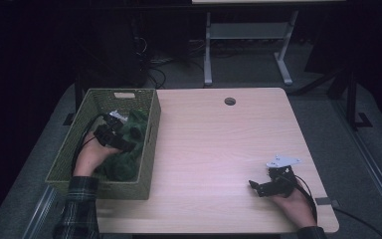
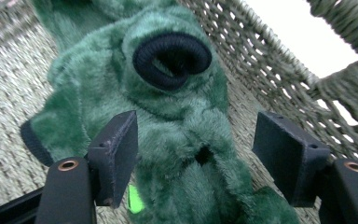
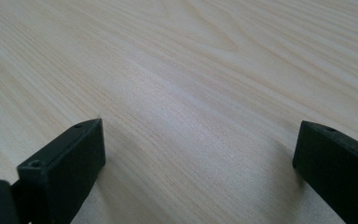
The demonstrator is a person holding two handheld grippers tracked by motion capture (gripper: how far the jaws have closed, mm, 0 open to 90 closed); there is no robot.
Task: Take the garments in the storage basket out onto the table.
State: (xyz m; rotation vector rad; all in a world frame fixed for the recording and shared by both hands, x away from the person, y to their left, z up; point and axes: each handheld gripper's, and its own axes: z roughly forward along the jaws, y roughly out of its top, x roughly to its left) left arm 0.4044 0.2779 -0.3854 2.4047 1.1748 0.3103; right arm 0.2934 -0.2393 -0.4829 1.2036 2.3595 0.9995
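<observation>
I am looking down on a light wooden bench with a small round hole near its far edge. On the bench's left end sits a green woven basket, rectangular, with a handle slot in its far wall. Inside the basket lies a dark green plush garment, bunched up against the right wall; in the left gripper view its fuzzy pile is plain, with a navy ribbed cuff curled into a ring facing the camera. My left gripper is down inside the basket, held by a hand in a plaid sleeve. Its jaws stand wide apart, one on each side of a fold of the green plush, and the pads do not press on the fabric. My right gripper rests low over the bare bench near the right front corner, well apart from the basket. Its jaws also stand wide with nothing but wood grain between them.
</observation>
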